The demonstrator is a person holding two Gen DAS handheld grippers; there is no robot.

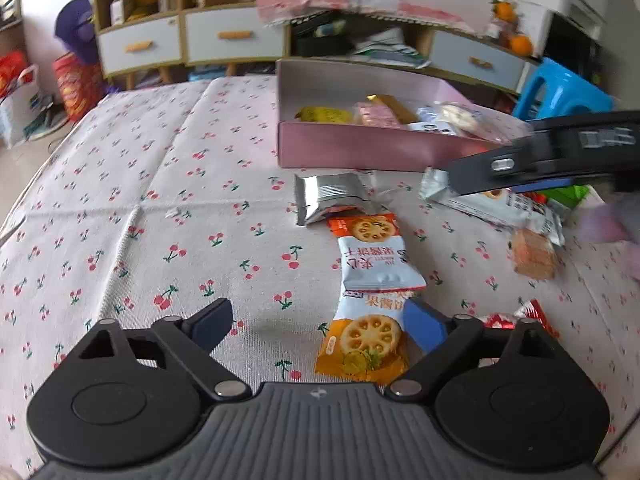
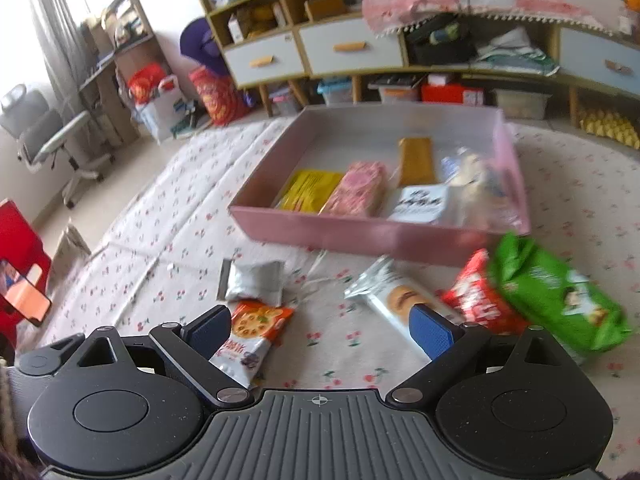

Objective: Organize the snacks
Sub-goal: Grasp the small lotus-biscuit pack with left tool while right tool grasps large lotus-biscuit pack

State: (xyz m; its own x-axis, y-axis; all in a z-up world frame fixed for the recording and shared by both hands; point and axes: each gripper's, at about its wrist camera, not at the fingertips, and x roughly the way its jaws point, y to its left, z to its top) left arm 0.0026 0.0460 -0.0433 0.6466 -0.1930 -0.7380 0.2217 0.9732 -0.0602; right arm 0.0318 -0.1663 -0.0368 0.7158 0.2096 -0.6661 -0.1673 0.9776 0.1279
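Observation:
A pink box (image 1: 360,152) (image 2: 360,232) on the cherry-print cloth holds several snacks. In front of it lie a silver packet (image 1: 332,196) (image 2: 256,280), two orange-and-white lotus-root cracker packets (image 1: 372,244) (image 1: 366,344), a long white cookie packet (image 1: 500,204) (image 2: 400,300), a red packet (image 2: 480,300) and a green bag (image 2: 556,288). My left gripper (image 1: 326,326) is open and empty, low over the nearer cracker packet. My right gripper (image 2: 320,330) is open and empty above the cloth; in the left wrist view it (image 1: 520,164) hovers over the cookie packet.
A round cracker pack (image 1: 534,254) and a red-white wrapper (image 1: 516,318) lie at the right. A cabinet with drawers (image 2: 348,48) stands behind, a blue stool (image 1: 560,92) beside the box, a red chair (image 2: 20,264) and an office chair (image 2: 48,132) on the left.

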